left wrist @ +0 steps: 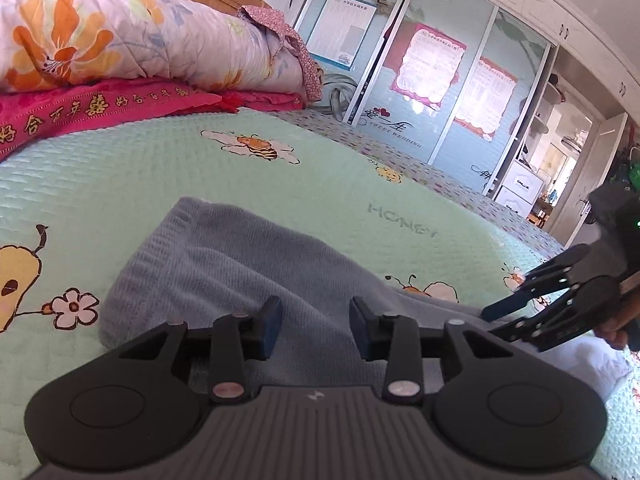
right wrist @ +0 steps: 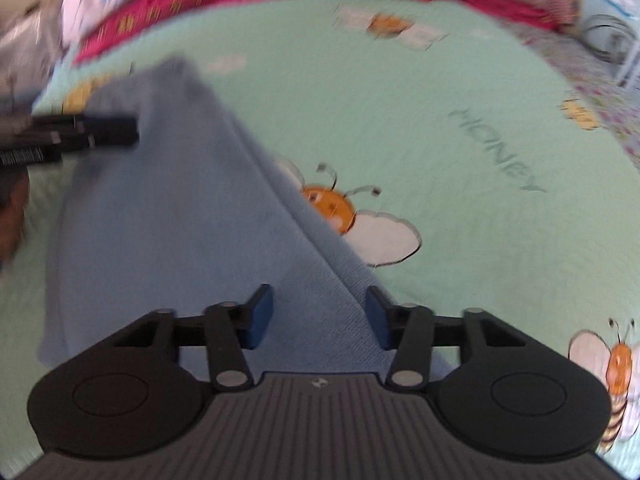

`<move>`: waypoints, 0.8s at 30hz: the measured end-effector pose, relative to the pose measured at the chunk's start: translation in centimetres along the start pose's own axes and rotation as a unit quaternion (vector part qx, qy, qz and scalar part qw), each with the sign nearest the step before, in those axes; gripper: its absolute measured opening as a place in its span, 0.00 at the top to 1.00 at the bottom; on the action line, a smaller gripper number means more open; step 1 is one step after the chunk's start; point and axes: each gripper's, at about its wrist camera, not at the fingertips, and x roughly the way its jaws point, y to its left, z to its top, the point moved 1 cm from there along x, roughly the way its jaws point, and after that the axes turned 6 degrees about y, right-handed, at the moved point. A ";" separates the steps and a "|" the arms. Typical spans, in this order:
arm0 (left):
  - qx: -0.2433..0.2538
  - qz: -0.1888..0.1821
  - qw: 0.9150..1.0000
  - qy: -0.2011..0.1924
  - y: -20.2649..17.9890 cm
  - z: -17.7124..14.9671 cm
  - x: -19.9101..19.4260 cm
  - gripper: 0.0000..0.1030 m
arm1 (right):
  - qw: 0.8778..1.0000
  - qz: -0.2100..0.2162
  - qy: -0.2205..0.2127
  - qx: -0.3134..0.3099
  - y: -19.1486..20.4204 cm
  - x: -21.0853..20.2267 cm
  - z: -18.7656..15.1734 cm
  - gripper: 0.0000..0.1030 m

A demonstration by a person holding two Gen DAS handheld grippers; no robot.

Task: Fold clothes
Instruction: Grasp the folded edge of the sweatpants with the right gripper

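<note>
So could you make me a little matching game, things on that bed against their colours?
Things:
1. garment
2. bedspread
3. embroidered cloth
4. gripper pads

Colours:
A. mint green with bees
B. dark blue
C. magenta with gold lettering
D. grey-blue

Pairs: 1-D, 2-A, 3-C, 4-B

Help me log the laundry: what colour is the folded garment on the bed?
Plain grey-blue garment; clearest in the left wrist view.
</note>
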 end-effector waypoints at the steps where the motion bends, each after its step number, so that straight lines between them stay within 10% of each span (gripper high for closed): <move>1: 0.000 0.001 1.000 0.000 0.1 0.0 0.0 0.62 | 1.000 0.002 0.009 -0.007 0.2 0.5 0.3 0.58; 5: 0.006 0.002 1.000 -0.002 0.1 -0.1 -0.1 0.62 | 0.999 -0.001 0.028 -0.026 0.7 0.9 1.1 0.96; 16: -0.001 0.023 1.000 0.000 0.7 -0.2 0.0 0.61 | 0.998 -0.041 -0.012 0.047 -1.1 0.8 0.9 0.91; 20: -0.009 0.029 0.999 -0.025 0.7 0.0 -0.8 0.60 | 0.990 0.018 -0.122 0.067 1.6 -2.5 1.8 0.75; 24: -0.004 0.035 0.999 -0.027 0.8 -0.2 -1.0 0.59 | 0.998 0.009 -0.051 -0.023 5.3 1.6 3.8 0.63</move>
